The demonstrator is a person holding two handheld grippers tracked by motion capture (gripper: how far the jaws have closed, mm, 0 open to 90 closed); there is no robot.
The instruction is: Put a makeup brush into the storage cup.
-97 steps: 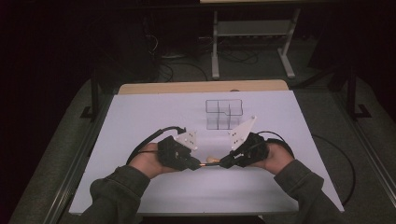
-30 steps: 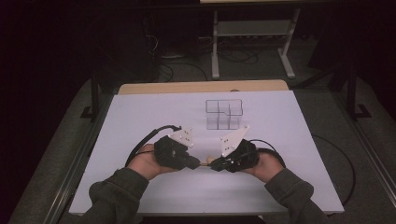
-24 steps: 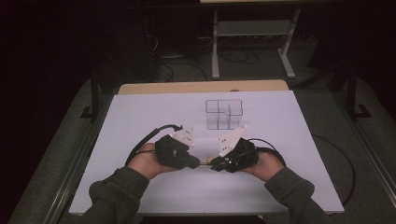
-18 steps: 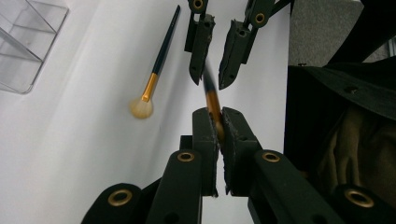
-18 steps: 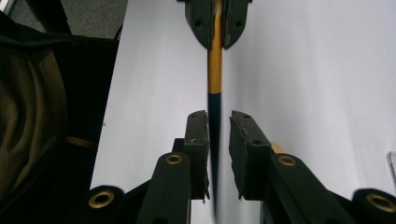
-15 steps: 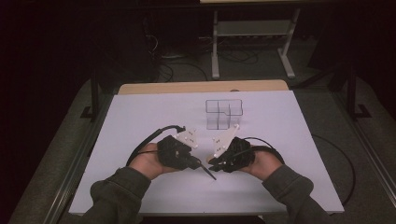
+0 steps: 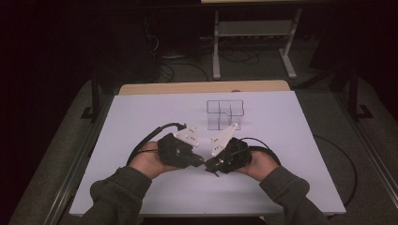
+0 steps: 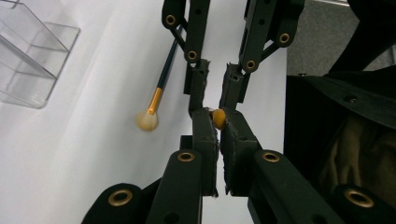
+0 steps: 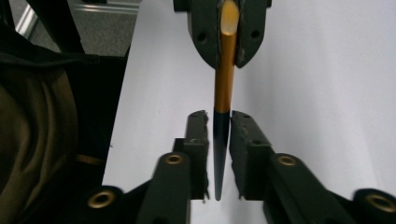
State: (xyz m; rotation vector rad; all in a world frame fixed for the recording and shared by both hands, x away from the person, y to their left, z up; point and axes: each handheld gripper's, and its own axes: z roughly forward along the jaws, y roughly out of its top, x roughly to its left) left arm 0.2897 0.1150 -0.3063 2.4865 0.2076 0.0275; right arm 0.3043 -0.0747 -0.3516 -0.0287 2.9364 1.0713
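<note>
— Looking at the brush (image 9: 223, 84), where is it sitting?

— It is hanging between the two grippers, running straight from one set of tips to the other. Its gold part is lying toward the left gripper (image 8: 217, 116) and its dark pointed handle is reaching back between the jaws of the right gripper (image 9: 218, 121).

— How are the jaws standing?

— The left gripper is pinching fully closed on the gold end, which is poking out as a small orange knob at its tips. The right gripper is sitting almost closed, its pads pressing against the thin dark handle from both sides.

— And around them?

— The two grippers are facing each other tip to tip, a hand behind each. A second brush (image 8: 161, 84), with a dark handle, gold collar and pale tuft, is lying on the white table (image 7: 141, 112) just beside the left gripper's tips, its handle passing behind the right gripper's linkage. A clear box (image 8: 32, 60) is standing farther off, beyond both grippers
</note>
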